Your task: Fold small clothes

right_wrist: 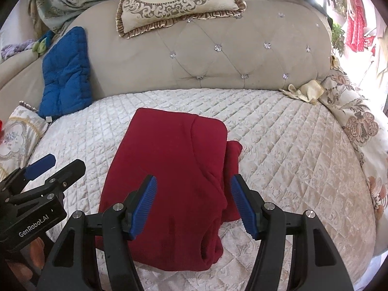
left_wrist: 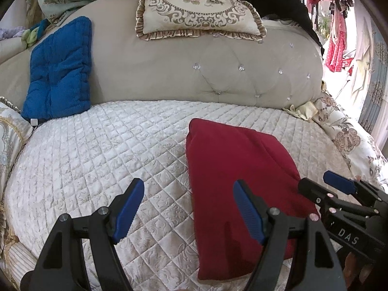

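Item: red garment (right_wrist: 174,181), part-folded, on quilted sofa seat (right_wrist: 291,145) at 12 o'clock of both tools. Left gripper (left_wrist: 189,208) and right gripper (right_wrist: 194,206) empty, jaws apart. Risk: loose flap at 3 o'clock springs open; pinching quilt too.

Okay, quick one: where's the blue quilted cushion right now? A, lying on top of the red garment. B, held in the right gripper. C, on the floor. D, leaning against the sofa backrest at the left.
D: the blue quilted cushion stands propped against the tufted backrest, well apart from the red garment.
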### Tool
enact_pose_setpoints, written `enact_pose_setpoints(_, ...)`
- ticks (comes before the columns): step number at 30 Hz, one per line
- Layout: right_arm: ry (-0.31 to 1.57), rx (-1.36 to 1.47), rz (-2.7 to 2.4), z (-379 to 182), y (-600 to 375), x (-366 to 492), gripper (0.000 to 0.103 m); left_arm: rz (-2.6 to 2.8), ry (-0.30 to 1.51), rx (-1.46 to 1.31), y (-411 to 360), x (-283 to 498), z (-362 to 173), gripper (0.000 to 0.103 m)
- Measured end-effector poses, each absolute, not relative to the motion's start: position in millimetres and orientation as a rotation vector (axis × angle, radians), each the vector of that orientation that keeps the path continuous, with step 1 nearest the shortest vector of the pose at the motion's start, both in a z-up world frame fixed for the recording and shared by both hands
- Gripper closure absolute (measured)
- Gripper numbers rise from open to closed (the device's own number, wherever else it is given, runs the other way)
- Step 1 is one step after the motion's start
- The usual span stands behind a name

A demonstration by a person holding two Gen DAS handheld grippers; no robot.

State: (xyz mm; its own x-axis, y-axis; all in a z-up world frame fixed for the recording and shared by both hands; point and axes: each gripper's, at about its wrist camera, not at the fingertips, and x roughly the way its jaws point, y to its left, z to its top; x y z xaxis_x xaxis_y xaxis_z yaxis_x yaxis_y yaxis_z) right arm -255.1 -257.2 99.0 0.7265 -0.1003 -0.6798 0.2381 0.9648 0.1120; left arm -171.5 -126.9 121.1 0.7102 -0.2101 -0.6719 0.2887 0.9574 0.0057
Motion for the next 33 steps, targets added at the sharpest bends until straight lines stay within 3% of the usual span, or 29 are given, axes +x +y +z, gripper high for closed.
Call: enact_pose_setpoints(33,0.776,0.213,-0.192,80.8,-255.8,-239.2,0.060,-0.272,0.763,0.124,-125.8,-159.0,105.1,0.024)
